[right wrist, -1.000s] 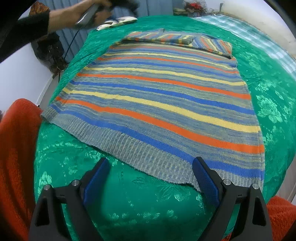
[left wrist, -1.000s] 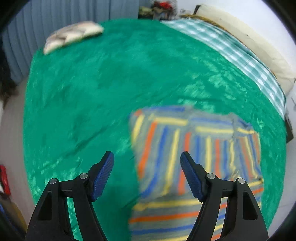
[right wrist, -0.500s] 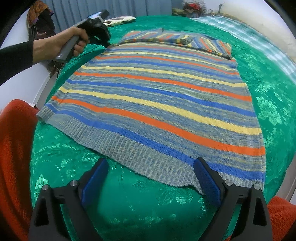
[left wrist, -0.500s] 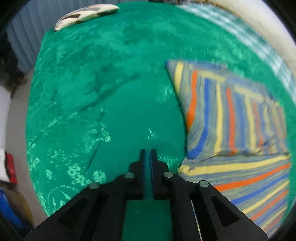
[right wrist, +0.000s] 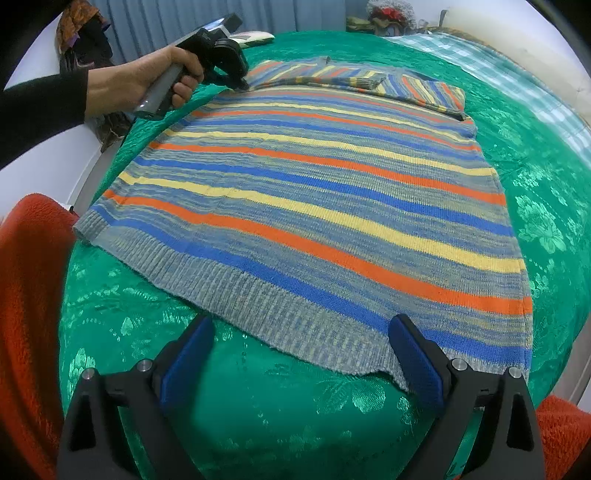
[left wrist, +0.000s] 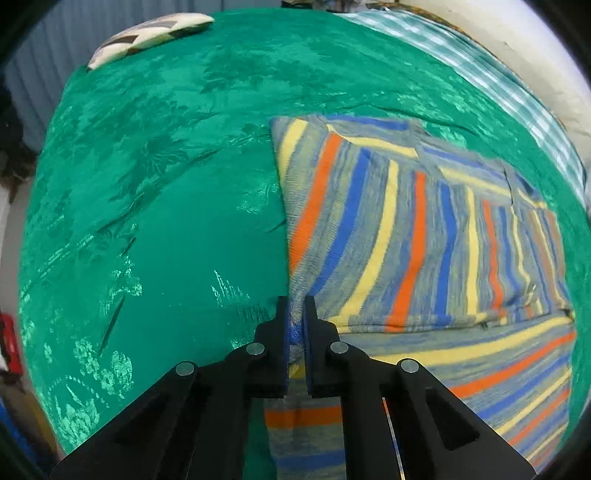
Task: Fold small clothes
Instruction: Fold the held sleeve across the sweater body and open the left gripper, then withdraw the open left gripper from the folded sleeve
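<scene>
Green floral bedspread [right wrist: 546,155] covers the whole work surface in both views; satin sheen, creased on the left side in left wrist view.

Striped sweater [right wrist: 314,192] lies flat on the spread, centre of right wrist view: grey knit w/ blue, orange, yellow bands, ribbed hem nearest the camera, sleeves folded across the far end. In left wrist view same garment [left wrist: 424,236] fills the right half, folded sleeve on top of the body.

Checked green-white cloth [right wrist: 517,62] along the far right edge of bed. Red fleece [right wrist: 29,295] at near left & near right corners, right wrist view. Patterned pillow [left wrist: 147,35] far left on the spread.

Left gripper [left wrist: 294,310]: fingers nearly together, pinching sweater's far-left edge; knit visible between the pads. Seen from the right wrist cam, the person's hand [right wrist: 147,81] holds that tool at the far left corner of the garment.

Right gripper [right wrist: 301,350]: fingers spread wide, nothing between them, just short of the hem, right pad [right wrist: 417,365] overlapping the hem edge in view; contact can't be told.

No legible brands, labels or writing on any item.
</scene>
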`<state>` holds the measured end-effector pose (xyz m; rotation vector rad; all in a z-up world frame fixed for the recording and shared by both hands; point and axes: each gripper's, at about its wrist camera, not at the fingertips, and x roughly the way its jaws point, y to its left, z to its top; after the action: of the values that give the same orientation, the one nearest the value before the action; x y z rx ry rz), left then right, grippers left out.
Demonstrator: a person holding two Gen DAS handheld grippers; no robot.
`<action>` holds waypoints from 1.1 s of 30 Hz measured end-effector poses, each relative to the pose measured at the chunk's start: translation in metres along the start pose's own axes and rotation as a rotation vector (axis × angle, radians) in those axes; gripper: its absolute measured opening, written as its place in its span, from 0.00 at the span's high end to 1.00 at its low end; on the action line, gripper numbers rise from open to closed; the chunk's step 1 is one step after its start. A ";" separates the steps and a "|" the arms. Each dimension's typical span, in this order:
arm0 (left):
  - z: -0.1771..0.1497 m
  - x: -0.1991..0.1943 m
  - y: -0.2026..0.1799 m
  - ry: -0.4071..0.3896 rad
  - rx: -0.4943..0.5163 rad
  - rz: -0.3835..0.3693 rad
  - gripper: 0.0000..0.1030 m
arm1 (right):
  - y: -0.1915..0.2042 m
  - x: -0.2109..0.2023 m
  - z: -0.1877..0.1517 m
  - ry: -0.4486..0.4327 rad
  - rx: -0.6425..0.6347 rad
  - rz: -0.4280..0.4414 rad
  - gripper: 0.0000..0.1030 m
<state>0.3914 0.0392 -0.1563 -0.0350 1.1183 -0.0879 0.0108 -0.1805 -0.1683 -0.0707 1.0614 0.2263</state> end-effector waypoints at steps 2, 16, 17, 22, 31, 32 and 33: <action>0.002 -0.002 0.001 0.014 -0.006 0.013 0.83 | -0.001 0.000 0.000 0.000 -0.003 0.004 0.07; 0.041 0.023 -0.016 -0.059 0.102 0.072 0.78 | -0.002 0.000 0.000 0.000 -0.011 0.012 0.06; 0.039 0.028 -0.008 -0.044 0.066 0.050 0.77 | -0.002 0.000 0.000 0.001 -0.011 0.012 0.06; 0.033 -0.018 -0.006 -0.148 0.008 0.020 0.49 | -0.003 0.000 0.000 0.001 -0.013 0.018 0.06; -0.030 -0.026 -0.137 -0.194 0.413 -0.038 0.11 | -0.002 0.002 0.001 0.001 -0.012 0.010 0.06; -0.042 0.000 -0.147 -0.110 0.478 0.036 0.12 | -0.002 0.002 0.001 0.000 -0.013 0.009 0.06; -0.048 0.007 -0.145 -0.095 0.496 0.051 0.12 | -0.002 0.002 0.000 -0.001 -0.014 0.010 0.06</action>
<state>0.3436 -0.1053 -0.1730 0.4279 0.9764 -0.3127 0.0124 -0.1817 -0.1698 -0.0779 1.0590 0.2423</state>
